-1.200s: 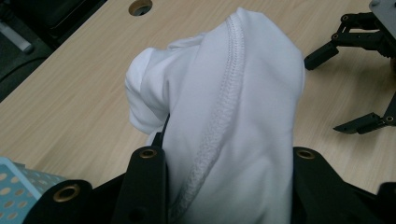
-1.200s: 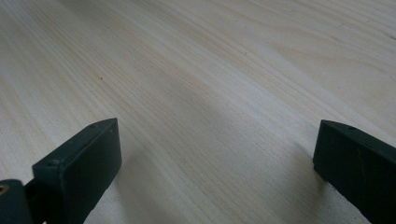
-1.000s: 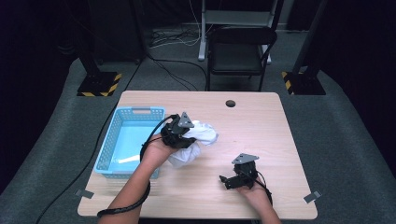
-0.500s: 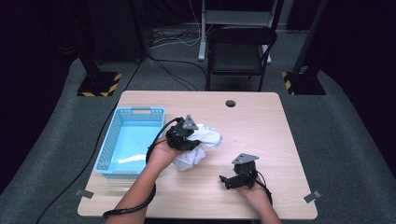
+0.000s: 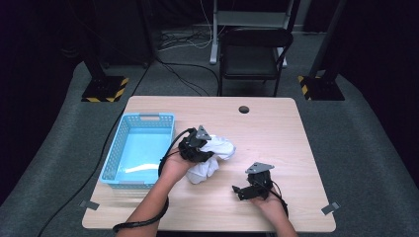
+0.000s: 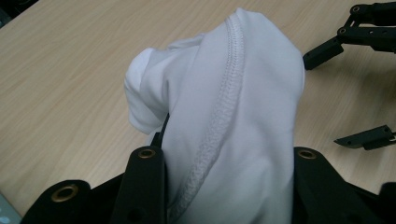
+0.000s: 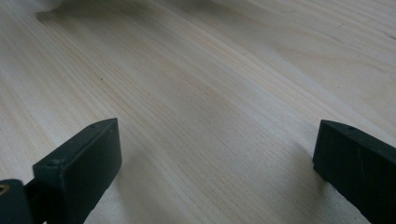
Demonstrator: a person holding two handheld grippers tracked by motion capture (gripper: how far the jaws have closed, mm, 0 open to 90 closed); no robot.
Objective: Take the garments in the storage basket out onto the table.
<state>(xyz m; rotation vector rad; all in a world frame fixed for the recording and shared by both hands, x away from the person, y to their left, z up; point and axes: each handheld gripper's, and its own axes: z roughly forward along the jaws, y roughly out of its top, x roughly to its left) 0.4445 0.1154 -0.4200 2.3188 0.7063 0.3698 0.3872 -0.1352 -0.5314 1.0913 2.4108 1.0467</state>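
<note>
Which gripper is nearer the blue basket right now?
Left. The left gripper, shut on the white cloth, sits just beside the blue basket; the right gripper rests open, farther off across the table.

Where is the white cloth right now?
In the high view the white cloth sits mid-table, clamped in the left gripper, just right of the blue basket.

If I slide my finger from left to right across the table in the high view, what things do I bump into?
blue basket → left gripper → white cloth, bunched in its jaws → right gripper, jaws open over bare table.
</note>
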